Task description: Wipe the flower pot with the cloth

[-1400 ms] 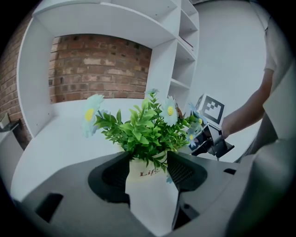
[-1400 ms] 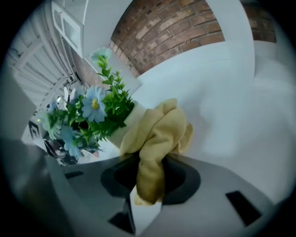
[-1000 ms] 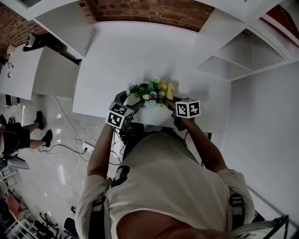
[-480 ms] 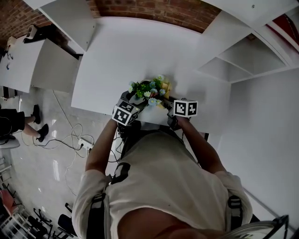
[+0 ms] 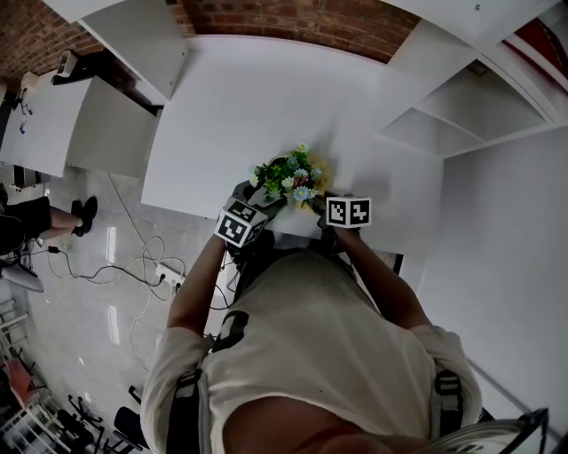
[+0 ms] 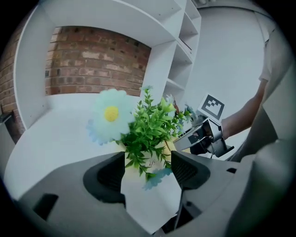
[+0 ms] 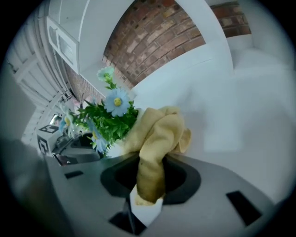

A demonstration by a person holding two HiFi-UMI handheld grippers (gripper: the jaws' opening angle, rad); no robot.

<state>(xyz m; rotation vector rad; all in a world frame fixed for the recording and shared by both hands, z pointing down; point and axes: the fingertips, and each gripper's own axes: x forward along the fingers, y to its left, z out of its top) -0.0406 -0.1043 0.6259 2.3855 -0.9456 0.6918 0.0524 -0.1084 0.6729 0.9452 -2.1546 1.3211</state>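
The flower pot [image 5: 286,180], full of green leaves and pale blue flowers, is near the front edge of the white table [image 5: 231,115]. My left gripper [image 5: 259,202] is at its left side. In the left gripper view the pot [image 6: 147,139] fills the gap between the jaws of the left gripper [image 6: 148,169], which looks shut on it. My right gripper [image 5: 325,206] is shut on the yellow cloth [image 5: 315,190]. In the right gripper view the cloth [image 7: 159,134] hangs from the right gripper [image 7: 151,172] and lies against the pot's side [image 7: 115,149].
White open shelves [image 5: 444,124] rise at the table's right and a brick wall [image 5: 293,22] runs behind it. To the left are another white desk [image 5: 62,133], floor cables [image 5: 133,266] and a person's legs [image 5: 35,222].
In the head view the two marker cubes have drawn closer together. The cloth has slid from the far right of the flowers down toward me along the pot's right side.
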